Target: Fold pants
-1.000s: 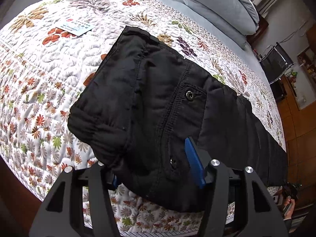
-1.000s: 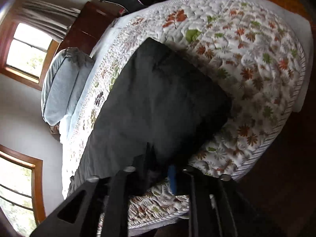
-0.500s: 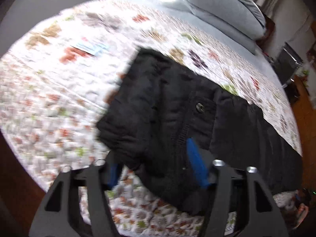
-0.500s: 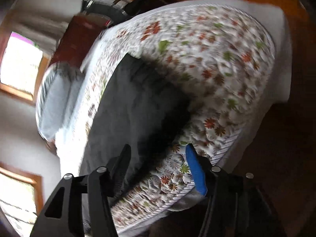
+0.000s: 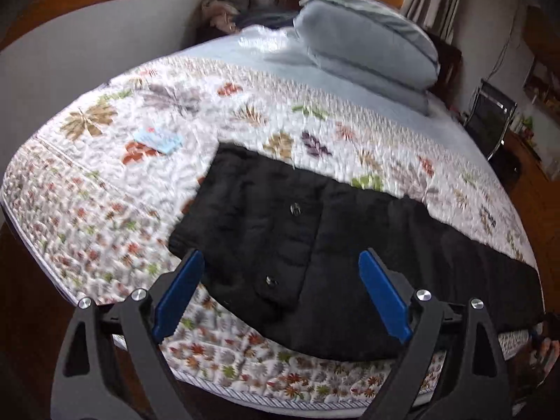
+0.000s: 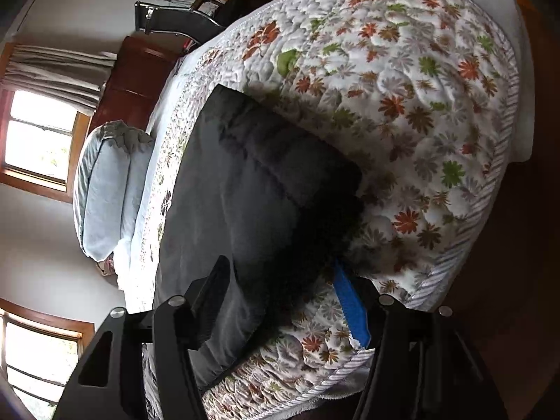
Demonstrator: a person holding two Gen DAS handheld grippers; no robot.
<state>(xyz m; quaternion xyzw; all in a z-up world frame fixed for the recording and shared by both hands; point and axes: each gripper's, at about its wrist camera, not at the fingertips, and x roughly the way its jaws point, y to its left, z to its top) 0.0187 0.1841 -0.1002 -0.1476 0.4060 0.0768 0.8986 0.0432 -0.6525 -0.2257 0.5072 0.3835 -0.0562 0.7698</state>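
The black pants (image 5: 315, 245) lie flat along the near edge of the bed, on the leaf-patterned quilt (image 5: 105, 192), legs laid together in one long strip. In the left wrist view the waist end with its two snap buttons sits just ahead of the left hand-held gripper (image 5: 280, 290), whose blue-padded fingers (image 5: 178, 290) are spread wide with nothing between them; the waist end shows between and beyond them, and whether they touch the fabric cannot be told. In the right wrist view the cuff end of the pants (image 6: 266, 192) lies in front of the right hand-held gripper (image 6: 280, 290), which is also spread apart and holds nothing; the fabric's edge reaches down between its fingers, the blue pad (image 6: 350, 304) over the quilt just beside the hem. A grey pillow (image 5: 367, 45) rests at the head of the bed, well apart from the pants, and a small light-blue card (image 5: 157, 138) lies on the quilt beyond the waist.
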